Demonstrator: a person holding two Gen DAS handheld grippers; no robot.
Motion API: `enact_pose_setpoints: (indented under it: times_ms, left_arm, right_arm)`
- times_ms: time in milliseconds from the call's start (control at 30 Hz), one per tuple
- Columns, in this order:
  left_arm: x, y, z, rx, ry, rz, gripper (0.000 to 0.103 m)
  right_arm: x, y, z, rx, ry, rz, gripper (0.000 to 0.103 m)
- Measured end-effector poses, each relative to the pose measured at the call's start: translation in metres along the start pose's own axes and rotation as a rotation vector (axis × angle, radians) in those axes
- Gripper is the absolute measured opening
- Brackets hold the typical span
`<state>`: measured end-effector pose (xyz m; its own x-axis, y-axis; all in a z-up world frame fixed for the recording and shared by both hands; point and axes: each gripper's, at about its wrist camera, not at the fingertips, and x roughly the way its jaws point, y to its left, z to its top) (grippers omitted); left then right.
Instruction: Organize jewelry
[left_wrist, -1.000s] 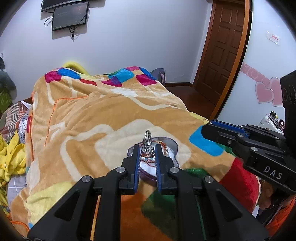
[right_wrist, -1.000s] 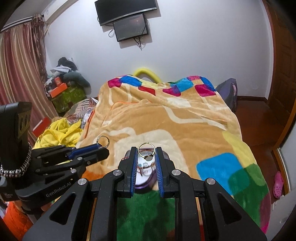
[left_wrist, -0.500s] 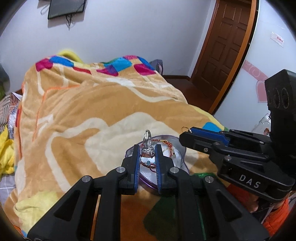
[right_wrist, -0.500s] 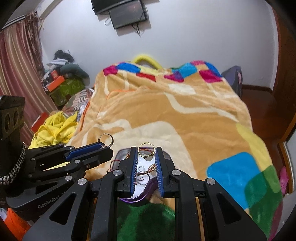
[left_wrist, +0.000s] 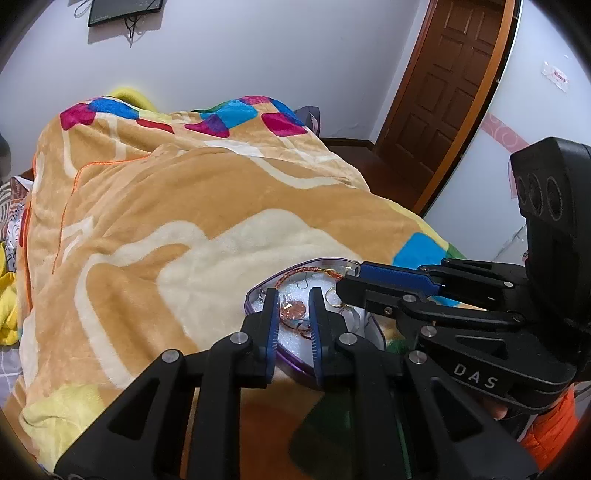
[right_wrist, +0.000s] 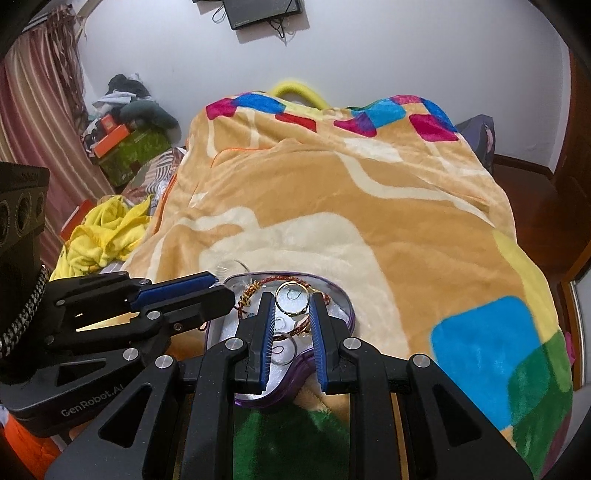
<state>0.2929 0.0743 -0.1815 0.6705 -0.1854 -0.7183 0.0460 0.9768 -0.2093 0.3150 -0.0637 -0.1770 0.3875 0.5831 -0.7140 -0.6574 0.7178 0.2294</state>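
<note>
At lower centre, both grippers hover over the jewelry tin (right_wrist: 343, 306) on the bed: the right gripper (right_wrist: 291, 314) pinches a gold ring (right_wrist: 291, 297), the left gripper (left_wrist: 291, 314) looks slack and empty, so colliding could spill the ring onto the blanket (right_wrist: 332, 206).

Both tongs crowd the jewelry tray (right_wrist: 343, 300); blanket (right_wrist: 332, 206) beyond lies open.

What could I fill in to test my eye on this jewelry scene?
1. The right gripper pinches a ring of ___ color.
2. The jewelry tin has a rim of ___ color.
3. The tin rests on a patterned ___ that covers the bed.
4. The crumpled cloth beside the bed is ___.

Missing words: gold; purple; blanket; yellow
</note>
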Motion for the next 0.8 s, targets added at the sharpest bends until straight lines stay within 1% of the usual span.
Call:
enact_pose_setpoints:
  times_ms: [133,267,433,533,633,733,800]
  left_arm:
    - [-0.009,-0.002,0.001,0.005,-0.010,0.010,0.014]
    - [-0.026,-0.007,0.002,0.012,-0.040,0.031,0.014]
    - [-0.066,-0.019,0.005,0.031,-0.110,0.055,0.014]
    - [-0.098,-0.029,0.008,0.046,-0.173,0.076,0.014]
    - [-0.137,-0.042,0.010,0.063,-0.254,0.097,0.017]
    - [-0.183,-0.059,0.007,0.077,-0.363,0.124,0.022]
    - [-0.208,-0.068,0.003,0.080,-0.424,0.136,0.032]
  right_arm:
    - [-0.002,0.001,0.001,-0.007,0.013,-0.001,0.017]
    - [-0.013,0.005,0.001,-0.014,0.002,-0.016,0.018]
    - [-0.045,0.011,0.004,-0.022,-0.059,-0.037,0.018]
    - [-0.075,0.018,0.007,-0.021,-0.122,-0.046,0.018]
    - [-0.115,0.029,0.008,-0.030,-0.216,-0.063,0.018]
    - [-0.160,0.042,0.005,-0.042,-0.333,-0.072,0.018]
    - [-0.191,0.053,0.001,-0.049,-0.414,-0.075,0.018]
